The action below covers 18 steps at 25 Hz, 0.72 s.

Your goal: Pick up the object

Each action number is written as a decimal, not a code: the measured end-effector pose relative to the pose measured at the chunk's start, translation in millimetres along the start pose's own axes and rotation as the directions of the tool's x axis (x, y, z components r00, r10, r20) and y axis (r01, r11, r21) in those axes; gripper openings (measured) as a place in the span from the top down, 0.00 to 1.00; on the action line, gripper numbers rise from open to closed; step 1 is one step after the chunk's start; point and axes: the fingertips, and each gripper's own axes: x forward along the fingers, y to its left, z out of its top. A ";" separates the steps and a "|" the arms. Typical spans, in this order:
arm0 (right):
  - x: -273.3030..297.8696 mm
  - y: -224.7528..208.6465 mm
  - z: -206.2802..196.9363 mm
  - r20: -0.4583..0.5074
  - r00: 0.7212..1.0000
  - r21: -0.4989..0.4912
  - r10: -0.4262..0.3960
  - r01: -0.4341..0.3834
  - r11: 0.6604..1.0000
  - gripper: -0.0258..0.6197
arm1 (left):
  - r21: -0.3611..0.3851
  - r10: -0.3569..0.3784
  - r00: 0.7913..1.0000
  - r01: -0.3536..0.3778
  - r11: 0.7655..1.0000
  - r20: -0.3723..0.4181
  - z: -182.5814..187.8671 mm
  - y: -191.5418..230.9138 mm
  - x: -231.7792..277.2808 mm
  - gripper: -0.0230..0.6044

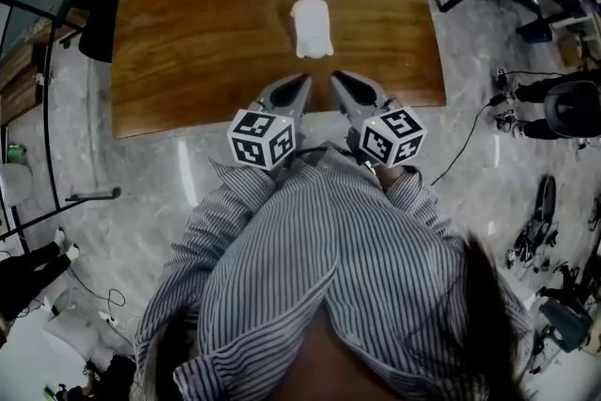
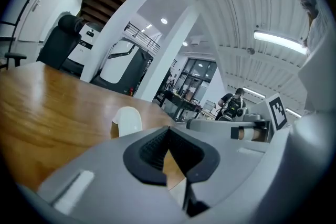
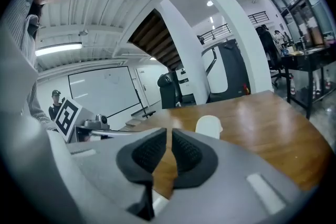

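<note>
A person in a grey-and-white striped shirt stands at the lower centre of the head view with both elbows bent outward and the hands drawn in close to the chest, so the two grippers sit side by side in the middle of the frame. The left gripper and the right gripper both point up the frame and slightly down, angled toward each other, their tips over the near edge of the brown, glossy wooden table. Their square-marker cubes lie just above the sleeves. The white rounded object rests on the table's upper centre, straight beyond the two tips and clear of both, touched by neither. In the left gripper view the black ribbed pads meet at their tips with nothing between them; the object stands on the wood just left of the jaws, further away. In the right gripper view the pads are drawn all but together, only a thin slit left between them, and they grasp nothing; the object shows just right of the jaws, beyond them on the tabletop.
</note>
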 end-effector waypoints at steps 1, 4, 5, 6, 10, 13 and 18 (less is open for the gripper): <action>2.5 -5.1 0.2 -0.010 1.000 0.001 -0.004 0.004 1.000 0.93 | -0.015 -0.004 1.000 0.004 1.000 -0.008 -1.7 2.2 3.3 0.96; 10.1 -18.0 -2.1 -0.047 0.999 0.001 0.000 0.000 1.000 0.93 | -0.053 0.003 1.000 -0.003 0.999 -0.004 -3.8 8.2 11.2 0.96; 14.7 -22.0 -2.1 -0.058 0.998 -0.001 0.006 -0.006 1.000 0.93 | -0.055 0.012 1.000 -0.012 0.998 -0.001 -2.3 12.1 14.1 0.96; 19.7 -25.5 -2.0 -0.071 0.997 -0.005 0.015 -0.015 1.000 0.92 | -0.058 0.020 1.000 -0.020 0.998 0.000 -0.6 16.4 17.0 0.96; 38.6 -31.6 -5.0 -0.160 0.984 -0.063 0.076 -0.087 0.994 0.92 | -0.097 0.018 1.000 -0.020 0.995 -0.020 -0.2 25.9 26.2 0.96; 52.8 -31.2 -8.8 -0.241 0.960 -0.079 0.144 -0.168 0.983 0.86 | -0.129 0.017 1.000 -0.019 0.991 -0.019 -2.8 29.4 31.9 0.96; 72.4 -38.2 -18.2 -0.391 0.901 -0.193 0.189 -0.281 0.940 0.77 | -0.170 0.048 0.999 -0.050 0.984 -0.013 -12.2 39.0 41.1 0.96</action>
